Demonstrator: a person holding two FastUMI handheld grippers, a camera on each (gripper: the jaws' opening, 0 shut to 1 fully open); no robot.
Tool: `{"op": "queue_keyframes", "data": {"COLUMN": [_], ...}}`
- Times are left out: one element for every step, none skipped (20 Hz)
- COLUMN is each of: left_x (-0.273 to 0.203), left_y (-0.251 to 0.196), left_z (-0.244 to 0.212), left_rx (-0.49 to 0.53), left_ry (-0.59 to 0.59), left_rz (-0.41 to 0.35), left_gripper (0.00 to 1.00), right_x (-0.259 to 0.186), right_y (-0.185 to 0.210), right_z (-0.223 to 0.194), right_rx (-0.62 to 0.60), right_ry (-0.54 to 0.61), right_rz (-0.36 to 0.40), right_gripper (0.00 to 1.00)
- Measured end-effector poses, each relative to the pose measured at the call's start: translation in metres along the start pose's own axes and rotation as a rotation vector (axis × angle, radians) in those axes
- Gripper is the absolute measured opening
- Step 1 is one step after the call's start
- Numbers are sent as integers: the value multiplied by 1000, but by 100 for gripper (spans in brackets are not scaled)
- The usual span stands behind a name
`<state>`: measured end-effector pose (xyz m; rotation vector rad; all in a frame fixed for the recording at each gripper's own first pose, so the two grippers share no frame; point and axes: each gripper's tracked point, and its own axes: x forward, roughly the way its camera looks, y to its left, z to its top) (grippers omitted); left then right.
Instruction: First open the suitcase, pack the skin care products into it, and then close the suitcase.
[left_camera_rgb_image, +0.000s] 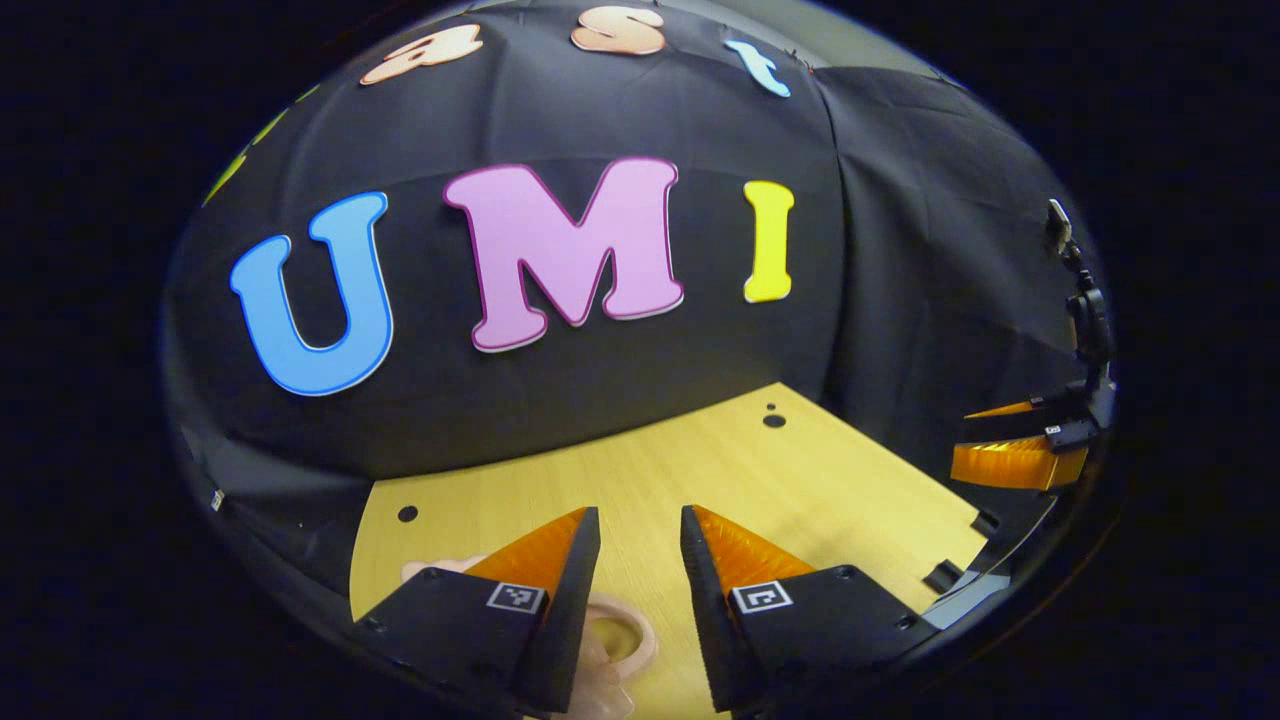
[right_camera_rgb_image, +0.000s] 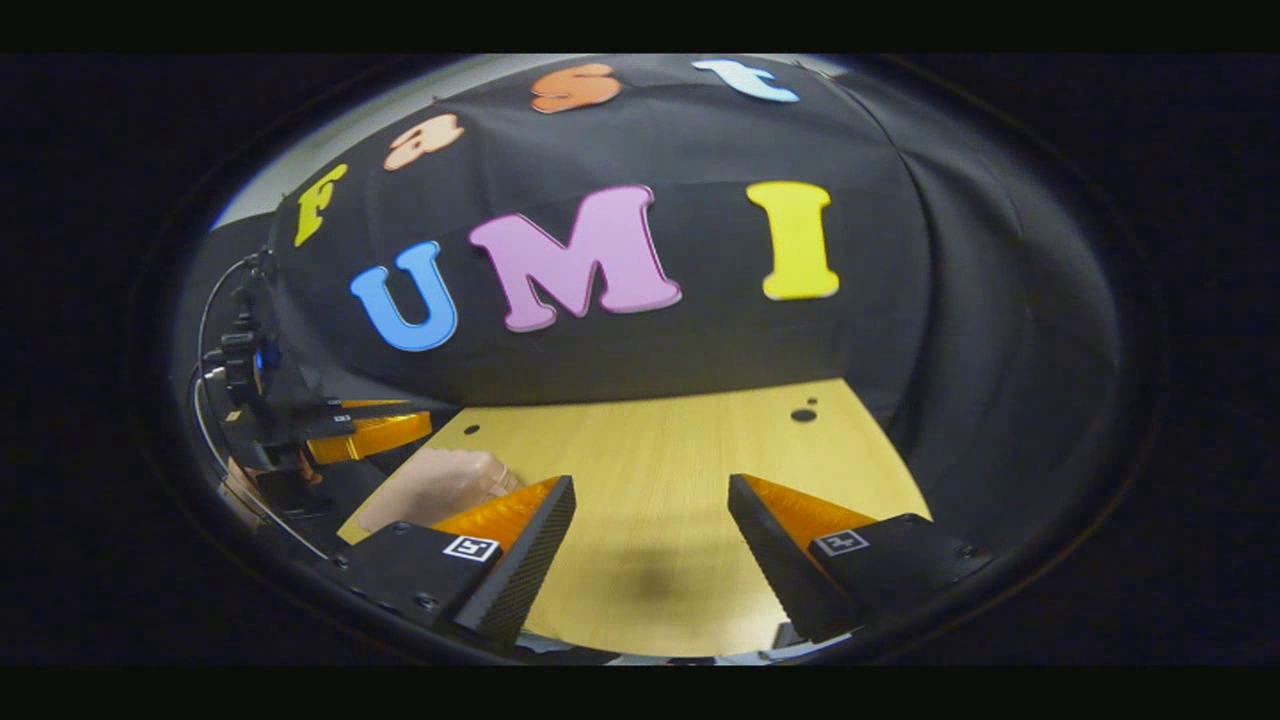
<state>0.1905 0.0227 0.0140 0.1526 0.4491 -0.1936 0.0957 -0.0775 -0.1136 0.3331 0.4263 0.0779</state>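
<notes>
Jaws standing apart on both grippers, grasping nothing.
Left gripper (left_camera_rgb_image: 640, 560) is hovering over the wooden table (left_camera_rgb_image: 800, 480); a pale pink item (left_camera_rgb_image: 620, 640), too hidden to identify, is lying just below its jaws; right gripper (right_camera_rgb_image: 650, 540) is hovering likewise, a pinkish object (right_camera_rgb_image: 430, 485) sitting beside its left finger; suitcase cannot be identified.

My left gripper (left_camera_rgb_image: 640, 560) has two wedge-shaped fingers with ribbed inner faces, each on a black block with screws and a square black-and-white marker. My right gripper (right_camera_rgb_image: 650, 540) is built alike. Black cables loop behind the farther gripper body.
</notes>
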Motion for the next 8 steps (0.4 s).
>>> {"op": "queue_keyframes", "data": {"left_x": [-7, -12, -19, -25, -29, -32, -32, -34], "left_y": [-2, -2, -1, -2, 0, 0, -1, -2], "left_z": [15, 34, 43, 60, 72, 80, 85, 88], "left_rx": [-21, -33, -40, -44, -49, -54, -62, -68], "left_ry": [-50, -102, -139, -199, -239, -268, -284, -296], "left_rz": [-5, -11, -8, -9, 0, 8, 5, 10], "left_gripper": [54, 56, 56, 58, 59, 60, 70, 74], "right_x": [-4, -10, -15, -23, -26, -30, -32, -33], "right_y": [6, 14, 21, 27, 30, 34, 34, 34], "right_z": [23, 45, 59, 82, 92, 105, 111, 115], "right_rx": [-43, -80, -102, -131, -140, -153, -161, -169], "right_ry": [-62, -126, -169, -234, -268, -308, -332, -351], "right_rz": [-5, -7, -5, -16, -24, -33, -43, -51], "right_gripper": [98, 98, 98, 97, 98, 97, 98, 97]}}
